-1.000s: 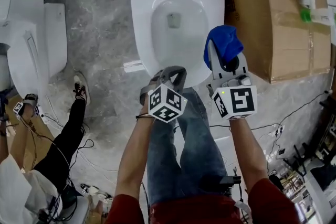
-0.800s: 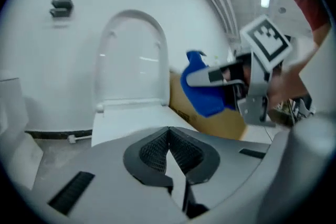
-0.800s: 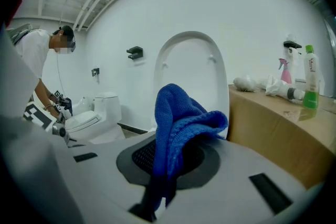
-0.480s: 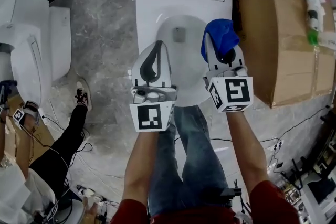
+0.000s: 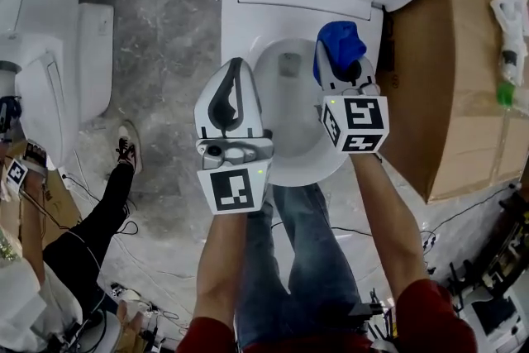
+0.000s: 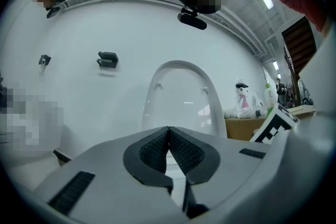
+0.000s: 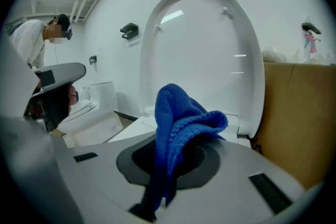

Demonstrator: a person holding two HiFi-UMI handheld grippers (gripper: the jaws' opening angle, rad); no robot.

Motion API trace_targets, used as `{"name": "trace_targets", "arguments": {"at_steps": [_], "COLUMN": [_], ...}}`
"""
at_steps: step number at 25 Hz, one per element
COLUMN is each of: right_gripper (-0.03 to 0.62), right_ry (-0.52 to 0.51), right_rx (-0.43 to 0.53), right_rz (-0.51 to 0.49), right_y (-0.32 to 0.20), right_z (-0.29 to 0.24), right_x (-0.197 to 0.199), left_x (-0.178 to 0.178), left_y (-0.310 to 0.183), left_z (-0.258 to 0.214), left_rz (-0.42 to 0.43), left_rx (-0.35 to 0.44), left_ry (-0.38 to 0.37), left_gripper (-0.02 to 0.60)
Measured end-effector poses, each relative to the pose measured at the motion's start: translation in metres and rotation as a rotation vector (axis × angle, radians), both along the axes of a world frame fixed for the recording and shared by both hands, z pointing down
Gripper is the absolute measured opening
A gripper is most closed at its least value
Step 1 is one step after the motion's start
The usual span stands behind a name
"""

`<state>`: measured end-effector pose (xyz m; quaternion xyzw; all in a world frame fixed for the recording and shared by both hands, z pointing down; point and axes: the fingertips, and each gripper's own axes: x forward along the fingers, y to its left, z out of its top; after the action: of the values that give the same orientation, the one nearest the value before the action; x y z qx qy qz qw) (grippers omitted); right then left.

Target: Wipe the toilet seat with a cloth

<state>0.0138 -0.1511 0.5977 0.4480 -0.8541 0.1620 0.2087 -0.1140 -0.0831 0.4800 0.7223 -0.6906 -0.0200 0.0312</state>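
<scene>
The white toilet stands in front of me with its lid (image 7: 210,55) raised, and its seat (image 5: 289,169) rings the bowl. My right gripper (image 5: 334,64) is shut on a bunched blue cloth (image 5: 340,44), which sticks out past the fingertips over the seat's back right part. The right gripper view shows the cloth (image 7: 178,123) pinched between the pads, with a tail hanging down. Over the seat's left side my left gripper (image 5: 236,66) points forward; whether it touches the seat I cannot tell. In the left gripper view its jaws (image 6: 168,128) are shut with nothing between them.
A second toilet (image 5: 58,78) stands at the left. A large cardboard box (image 5: 455,112) stands close to the right of the toilet, with bottles (image 5: 508,45) on it. Another person's leg (image 5: 99,211) and cables lie on the floor at the left.
My left gripper came up from beside my legs and swung to point forward over the seat's left side. The right gripper carried the cloth forward to the seat's back right.
</scene>
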Motion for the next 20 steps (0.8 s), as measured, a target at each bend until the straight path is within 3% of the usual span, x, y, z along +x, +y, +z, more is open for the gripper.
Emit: {"name": "trace_targets", "arguments": {"at_steps": [10,15,20], "right_gripper": [0.058,0.058,0.058], "right_ry": [0.123,0.132,0.160], "right_rx": [-0.181,-0.166,-0.130], "right_rz": [0.088,0.084,-0.014], "right_y": [-0.066,-0.070,-0.066], "right_z": [0.075,0.076,0.073], "right_x": [-0.017,-0.041,-0.089], "left_x": [-0.023,-0.044,-0.066], "left_y": [-0.002,0.007,0.024], "left_z": [0.020,0.022,0.019], "left_rz": [-0.029,-0.064,-0.105], "left_rx": [-0.034,-0.041,-0.043], "left_ry": [-0.016,-0.020,-0.031], "left_gripper": [0.017,0.017,0.017]}}
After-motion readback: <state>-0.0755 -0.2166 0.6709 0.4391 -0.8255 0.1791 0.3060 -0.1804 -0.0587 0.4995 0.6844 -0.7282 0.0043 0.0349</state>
